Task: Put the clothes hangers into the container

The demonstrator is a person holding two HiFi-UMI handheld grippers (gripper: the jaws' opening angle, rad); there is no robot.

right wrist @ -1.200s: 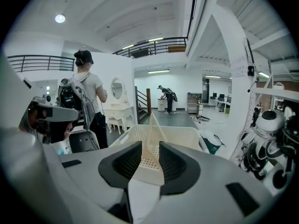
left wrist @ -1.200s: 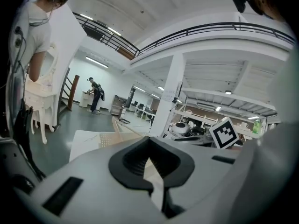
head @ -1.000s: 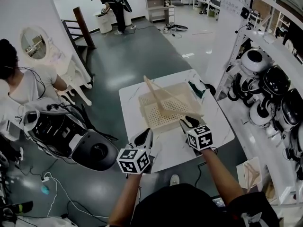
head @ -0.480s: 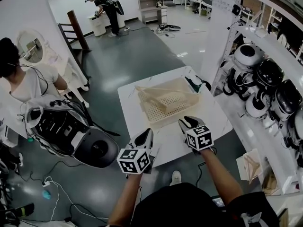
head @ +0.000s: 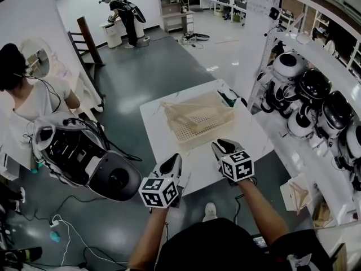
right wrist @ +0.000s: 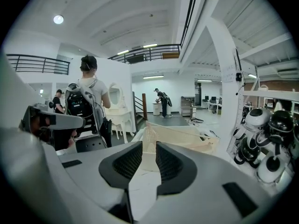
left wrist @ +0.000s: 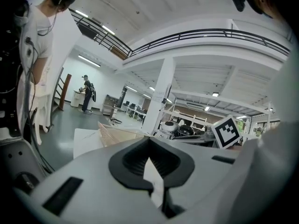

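Observation:
A cream perforated basket (head: 224, 126) stands on the white table (head: 155, 123), toward its far side. A cream clothes hanger (head: 189, 113) lies inside it, slanted across the bottom. Both grippers hover over the near edge of the table, short of the basket. My left gripper (head: 174, 161) is shut with nothing between its tips (left wrist: 149, 141). My right gripper (head: 221, 145) stands slightly open and empty, and the basket (right wrist: 196, 141) shows through the narrow gap between its jaws (right wrist: 148, 148). In the left gripper view the basket (left wrist: 117, 134) lies ahead to the left.
A dark green and white object (head: 231, 97) sits at the table's far right corner. A rack of black-and-white robot heads (head: 316, 95) lines the right side. A person in a white shirt (head: 34, 95) stands left, beside black equipment (head: 84, 160) on the floor. Cables trail at lower left.
The hanger that stood tilted up out of the basket has dropped and now lies flat inside it. Both grippers stay at the table's near edge.

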